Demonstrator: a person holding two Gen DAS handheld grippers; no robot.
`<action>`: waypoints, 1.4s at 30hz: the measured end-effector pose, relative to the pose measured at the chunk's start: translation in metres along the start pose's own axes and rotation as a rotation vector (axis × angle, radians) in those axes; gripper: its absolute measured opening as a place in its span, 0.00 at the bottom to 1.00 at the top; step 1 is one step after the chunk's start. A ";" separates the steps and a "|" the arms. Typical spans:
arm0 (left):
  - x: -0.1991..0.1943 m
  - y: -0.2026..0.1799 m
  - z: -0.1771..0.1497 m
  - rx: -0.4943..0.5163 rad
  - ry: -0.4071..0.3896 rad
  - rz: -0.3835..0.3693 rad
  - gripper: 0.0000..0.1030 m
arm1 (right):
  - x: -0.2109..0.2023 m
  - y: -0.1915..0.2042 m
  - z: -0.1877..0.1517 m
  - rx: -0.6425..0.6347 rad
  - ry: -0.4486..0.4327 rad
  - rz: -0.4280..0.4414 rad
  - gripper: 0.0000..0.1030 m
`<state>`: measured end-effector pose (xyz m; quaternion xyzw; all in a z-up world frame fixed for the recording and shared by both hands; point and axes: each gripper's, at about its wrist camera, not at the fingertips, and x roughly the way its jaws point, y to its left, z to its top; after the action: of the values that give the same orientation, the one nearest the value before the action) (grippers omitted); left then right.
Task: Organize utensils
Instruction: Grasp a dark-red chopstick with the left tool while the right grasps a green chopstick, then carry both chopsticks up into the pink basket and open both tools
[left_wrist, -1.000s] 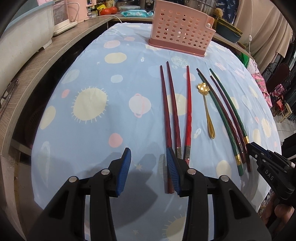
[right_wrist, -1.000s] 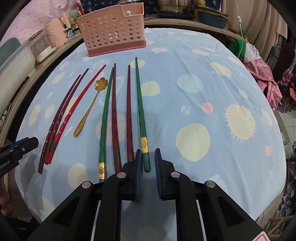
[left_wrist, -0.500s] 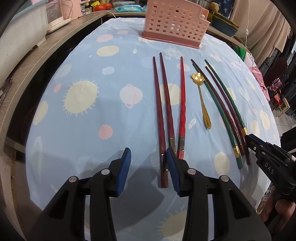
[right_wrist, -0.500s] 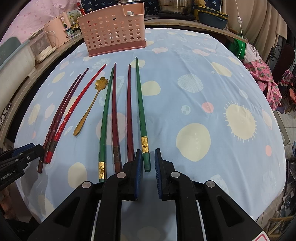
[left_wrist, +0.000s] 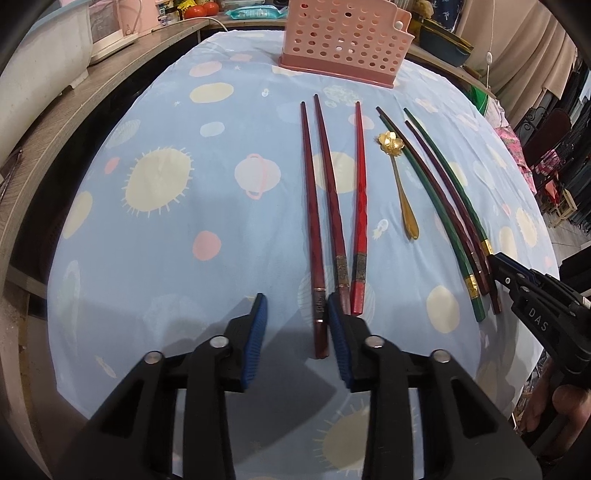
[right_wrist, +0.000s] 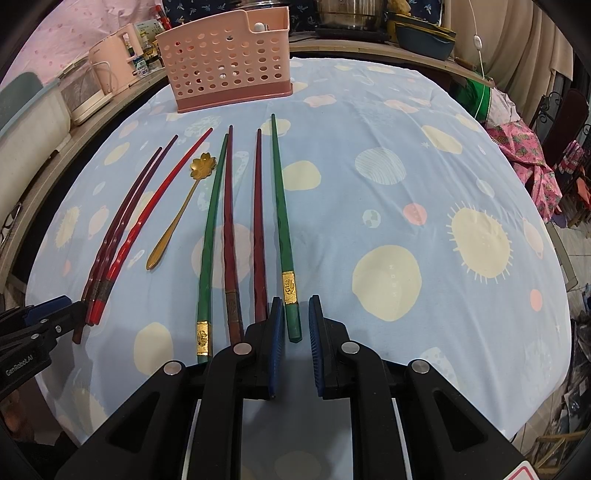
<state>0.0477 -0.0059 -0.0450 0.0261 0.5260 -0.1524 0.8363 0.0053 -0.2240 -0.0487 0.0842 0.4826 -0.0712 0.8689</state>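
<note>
Left gripper (left_wrist: 295, 325): your jaws are closing; the leftmost dark red chopstick (left_wrist: 313, 236) has its butt between the pads, hard by the right pad, not yet pinched.
Axis: it runs straight ahead, toward the pink basket (left_wrist: 343, 40).
Right gripper (right_wrist: 293, 332): jaws narrow, green chopstick (right_wrist: 282, 225) butt between them, contact not visible.
Pose: both point steeply down.

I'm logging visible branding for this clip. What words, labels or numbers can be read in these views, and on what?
"DAS" on the right gripper body, left wrist view.
"GenRobot.AI" on the left gripper body, right wrist view.
Gold bands on the green chopsticks: markings too small to read.
Bottle labels behind the pink utensil basket: too blurred to read.
</note>
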 end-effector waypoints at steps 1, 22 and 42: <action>0.000 0.000 0.000 -0.001 0.002 -0.007 0.18 | 0.000 0.000 0.000 -0.001 -0.002 0.000 0.13; -0.031 0.011 0.018 -0.029 -0.100 0.031 0.07 | -0.026 0.004 0.015 -0.008 -0.068 0.040 0.07; -0.092 0.022 0.094 -0.077 -0.318 0.011 0.07 | -0.091 -0.011 0.096 0.044 -0.295 0.097 0.07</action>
<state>0.0992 0.0167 0.0762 -0.0276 0.3925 -0.1295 0.9102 0.0347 -0.2511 0.0779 0.1153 0.3435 -0.0513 0.9306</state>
